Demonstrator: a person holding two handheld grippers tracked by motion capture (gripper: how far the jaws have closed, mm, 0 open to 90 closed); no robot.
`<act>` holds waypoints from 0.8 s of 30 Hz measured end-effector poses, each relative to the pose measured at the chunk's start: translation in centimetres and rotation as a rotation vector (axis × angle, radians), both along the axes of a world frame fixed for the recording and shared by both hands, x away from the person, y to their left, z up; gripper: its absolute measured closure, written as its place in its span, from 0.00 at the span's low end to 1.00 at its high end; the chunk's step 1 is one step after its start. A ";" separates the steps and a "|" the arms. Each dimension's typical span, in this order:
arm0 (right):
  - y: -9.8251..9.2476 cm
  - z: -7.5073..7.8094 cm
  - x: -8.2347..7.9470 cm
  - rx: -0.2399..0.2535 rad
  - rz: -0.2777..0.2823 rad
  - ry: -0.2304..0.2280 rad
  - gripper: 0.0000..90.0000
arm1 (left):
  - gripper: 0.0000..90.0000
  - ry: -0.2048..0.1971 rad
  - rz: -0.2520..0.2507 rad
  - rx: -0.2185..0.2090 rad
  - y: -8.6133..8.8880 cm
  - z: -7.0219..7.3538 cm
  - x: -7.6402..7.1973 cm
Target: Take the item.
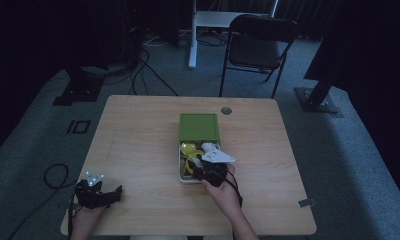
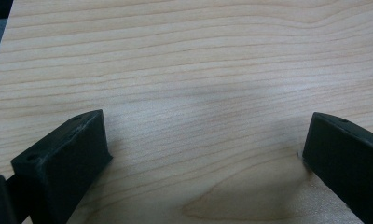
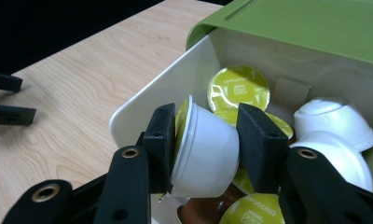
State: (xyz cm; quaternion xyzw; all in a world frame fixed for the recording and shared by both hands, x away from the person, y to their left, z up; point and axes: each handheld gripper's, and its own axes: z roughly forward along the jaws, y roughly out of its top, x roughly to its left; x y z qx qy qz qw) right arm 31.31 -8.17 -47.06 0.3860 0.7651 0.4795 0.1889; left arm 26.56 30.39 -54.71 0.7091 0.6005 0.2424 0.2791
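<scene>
Capsule [image 3: 204, 149] first: a white coffee pod with a yellow-green foil lid, lying on its side, is clamped between the two black jaws of the right gripper [image 3: 204, 140]. One jaw presses the lid end, the other the rounded base, so the grip runs along the pod's axis. It sits just above the pile, at the near end of the white tray [image 3: 142, 105].

To do this lift well, I judge the squeeze should stay as it is; a thin plastic cup may dent or pop out sideways under a harder one. Raising straight up looks best, since other pods [image 3: 334, 126] lie just beneath and beside the far jaw, and a sideways drag could tip them out or catch a foil rim. A brown pod [image 3: 201, 212] lies directly under the held one and touches or nearly touches it; I can't tell which.

Just past the jaws a lime lid [image 3: 238, 88] faces the camera, and beyond it the green cover [image 3: 315, 23] overhangs the tray's far half. The lift should keep to the near side of that edge, so the gripper's grey plate [image 1: 219, 155] doesn't knock it.

Well off to the side, the left gripper [image 1: 99, 194] rests low over the bare table [image 2: 184, 70] near the edge by the person, jaws standing wide apart with nothing between them. It could steady the tray if that starts to slide.
</scene>
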 end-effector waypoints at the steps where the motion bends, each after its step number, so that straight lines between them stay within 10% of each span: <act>1: 0.0 0.0 0.0 0.000 0.000 0.000 0.65 | 0.00 0.000 0.000 0.000 0.0 0.0 0.0; 24: -2.9 4.1 0.8 0.035 -0.036 -0.074 0.65 | 0.00 0.000 0.000 -0.001 0.0 0.0 0.0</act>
